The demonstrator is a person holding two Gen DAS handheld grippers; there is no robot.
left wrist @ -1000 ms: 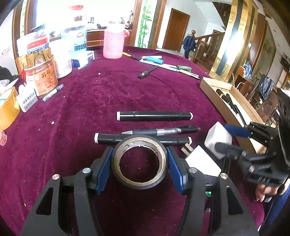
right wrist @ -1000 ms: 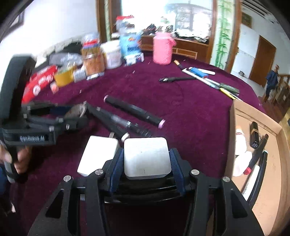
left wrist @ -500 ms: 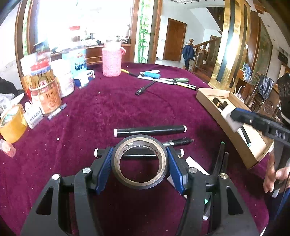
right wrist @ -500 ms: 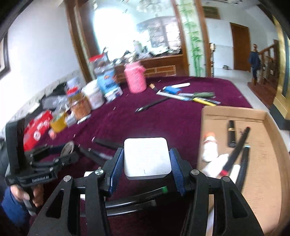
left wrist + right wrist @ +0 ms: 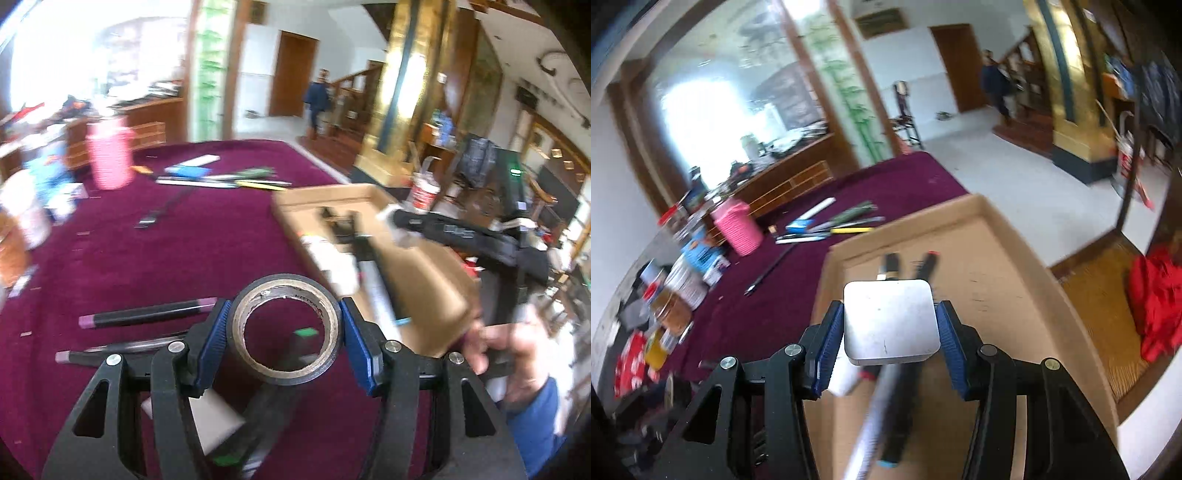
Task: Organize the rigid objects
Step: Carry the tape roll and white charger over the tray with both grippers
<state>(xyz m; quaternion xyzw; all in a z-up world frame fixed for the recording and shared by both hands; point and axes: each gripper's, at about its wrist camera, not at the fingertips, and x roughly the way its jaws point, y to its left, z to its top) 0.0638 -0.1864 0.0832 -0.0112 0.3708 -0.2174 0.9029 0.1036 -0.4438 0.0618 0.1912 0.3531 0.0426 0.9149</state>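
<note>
My left gripper [image 5: 284, 332] is shut on a black roll of tape [image 5: 286, 363], held above the maroon table near the cardboard box [image 5: 428, 295]. Two black markers [image 5: 147, 317] lie on the cloth just behind the roll. My right gripper [image 5: 890, 325] is shut on a white square charger block [image 5: 891, 325] and hangs over the cardboard box [image 5: 1008, 291], where several pens and markers [image 5: 897, 406] lie. In the left wrist view the right gripper [image 5: 399, 221] reaches over the box, held by a hand [image 5: 509, 350] in a blue sleeve.
A pink knitted jar [image 5: 737, 230], cans and packets [image 5: 676, 291] stand along the table's far left. Loose pens [image 5: 225, 179] lie at the far side. A white block [image 5: 210, 424] sits under my left gripper. A red cloth [image 5: 1156, 314] lies on the floor at right.
Both grippers swung right toward the cardboard box with their loads. The right gripper now hangs over the box's inside; the left one has risen and neared the box's edge.
</note>
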